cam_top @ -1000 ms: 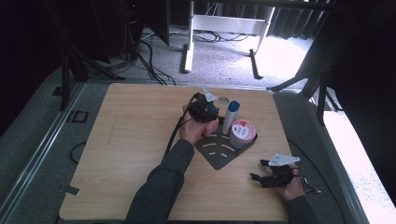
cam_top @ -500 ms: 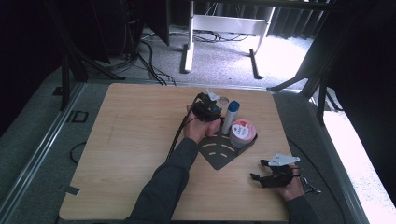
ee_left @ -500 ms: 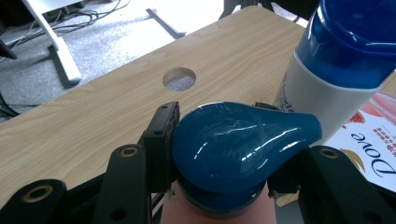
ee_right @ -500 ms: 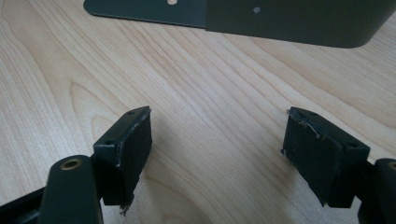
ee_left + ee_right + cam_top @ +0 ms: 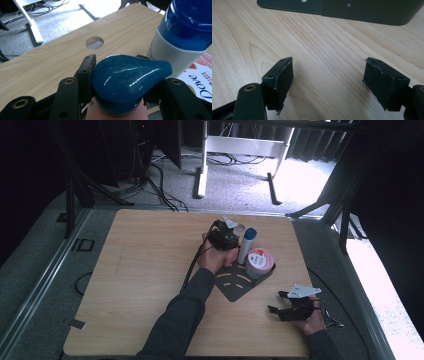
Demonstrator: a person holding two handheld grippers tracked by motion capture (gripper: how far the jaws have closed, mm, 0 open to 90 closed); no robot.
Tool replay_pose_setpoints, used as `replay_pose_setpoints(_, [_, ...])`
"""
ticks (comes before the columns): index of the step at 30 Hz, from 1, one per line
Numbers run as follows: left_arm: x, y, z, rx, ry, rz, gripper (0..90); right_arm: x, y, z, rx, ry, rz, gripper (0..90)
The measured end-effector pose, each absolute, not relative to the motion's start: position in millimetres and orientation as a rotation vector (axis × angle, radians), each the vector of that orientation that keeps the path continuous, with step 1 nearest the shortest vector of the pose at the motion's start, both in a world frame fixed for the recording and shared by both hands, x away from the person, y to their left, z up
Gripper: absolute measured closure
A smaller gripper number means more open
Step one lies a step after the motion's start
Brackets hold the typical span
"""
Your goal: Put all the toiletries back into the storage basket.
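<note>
Gripping pink bottle with teardrop blue cap (image 5: 130, 80) in left gripper (image 5: 223, 236), at back of black tray (image 5: 235, 287), beside white bottle (image 5: 246, 245). Right gripper (image 5: 292, 307) idle, wide open over worktop (image 5: 145, 265). Next, we reckon: seat it upright, then release.

The bench (image 5: 150, 270) was pale wood-grain laminate, smooth and matt. At its centre lay a dark tray (image 5: 239, 285), flat matt metal or plastic by its look. The bottle's blue cap (image 5: 127, 77), pinched between the left gripper (image 5: 223, 236)'s jaws, was glossy moulded plastic catching highlights. At two o'clock of it, a white bottle (image 5: 170, 57) had a smooth satin plastic body. The right gripper (image 5: 329, 80) carried matt black pads (image 5: 284, 75), rubbery and frayed at the edges.
</note>
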State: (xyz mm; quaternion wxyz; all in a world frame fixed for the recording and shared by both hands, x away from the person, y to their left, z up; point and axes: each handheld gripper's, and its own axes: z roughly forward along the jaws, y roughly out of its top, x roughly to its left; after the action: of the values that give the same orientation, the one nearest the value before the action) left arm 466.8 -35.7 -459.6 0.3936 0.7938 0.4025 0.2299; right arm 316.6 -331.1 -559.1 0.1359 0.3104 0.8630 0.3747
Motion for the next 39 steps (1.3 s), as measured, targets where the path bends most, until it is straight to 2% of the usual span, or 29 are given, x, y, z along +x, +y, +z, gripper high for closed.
replay_pose_setpoints(39, [462.2, -44.4, -462.1, 2.006, 1.046, 0.629, 50.7, 316.5, -331.1, -559.2, 0.898, 2.499, 1.085, 23.4])
